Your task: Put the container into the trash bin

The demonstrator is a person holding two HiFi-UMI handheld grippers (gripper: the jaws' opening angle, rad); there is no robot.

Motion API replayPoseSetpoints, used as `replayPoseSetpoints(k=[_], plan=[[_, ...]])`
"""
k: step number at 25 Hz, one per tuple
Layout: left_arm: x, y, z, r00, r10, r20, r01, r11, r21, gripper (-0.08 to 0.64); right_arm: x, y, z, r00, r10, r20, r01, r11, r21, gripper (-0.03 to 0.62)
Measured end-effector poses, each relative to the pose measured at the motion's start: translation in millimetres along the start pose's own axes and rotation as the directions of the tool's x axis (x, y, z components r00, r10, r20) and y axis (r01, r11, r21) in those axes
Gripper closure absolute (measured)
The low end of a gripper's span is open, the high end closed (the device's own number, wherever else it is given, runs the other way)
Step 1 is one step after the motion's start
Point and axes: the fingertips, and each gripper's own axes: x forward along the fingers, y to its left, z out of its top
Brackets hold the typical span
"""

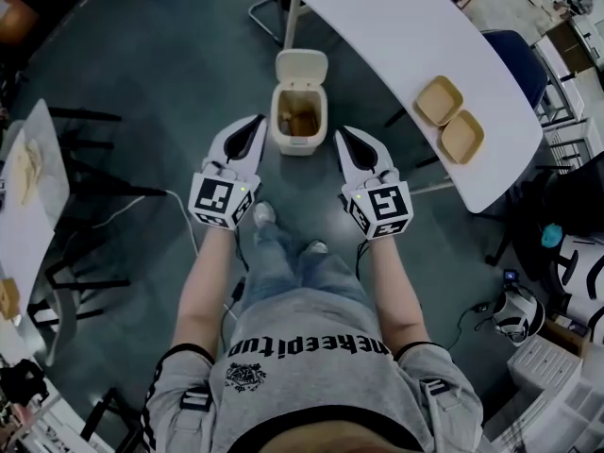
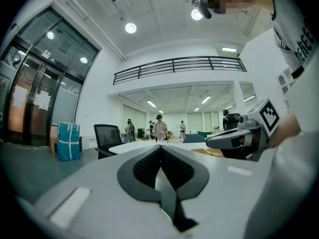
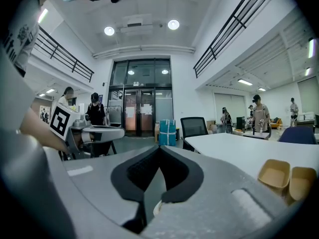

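The cream trash bin [image 1: 283,130] stands on the floor ahead of me with its lid [image 1: 302,66] flipped up; something brown lies inside. The container [image 1: 451,119], a tan two-part clamshell lying open, rests on the white table [image 1: 396,26] to the right, and shows in the right gripper view as the container [image 3: 289,178]. My left gripper [image 1: 257,121] hovers just left of the bin, shut and empty. My right gripper [image 1: 342,132] hovers just right of it, shut and empty. In each gripper view the jaws meet at the tip with nothing between them, left gripper [image 2: 160,147] and right gripper [image 3: 159,147].
Black chairs [image 1: 90,196] and another table [image 1: 33,206] stand at the left. A blue chair [image 1: 519,59] sits behind the white table. Cables [image 1: 184,220] run across the floor by my feet. White boxes [image 1: 557,385] are at the lower right. Several people stand far off.
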Motion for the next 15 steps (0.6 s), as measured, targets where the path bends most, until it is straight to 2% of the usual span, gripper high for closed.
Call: replayPoseSetpoints(k=[5,15], plan=[[-7.7,-9.7,18.1,1.000,0.020,0.022,-0.021,1.000,0.013,0.554,-13.8,2.3,14.2,0.999,0.007,0.032,-0.007,1.000,-0.006,0.592],[-24.4,-18.9,28.7,0.997,0.055,0.044,-0.056,0.998,0.022,0.555,-34.4,8.0,29.6,0.997,0.021,0.069,-0.019,0.999,-0.029,0.593]])
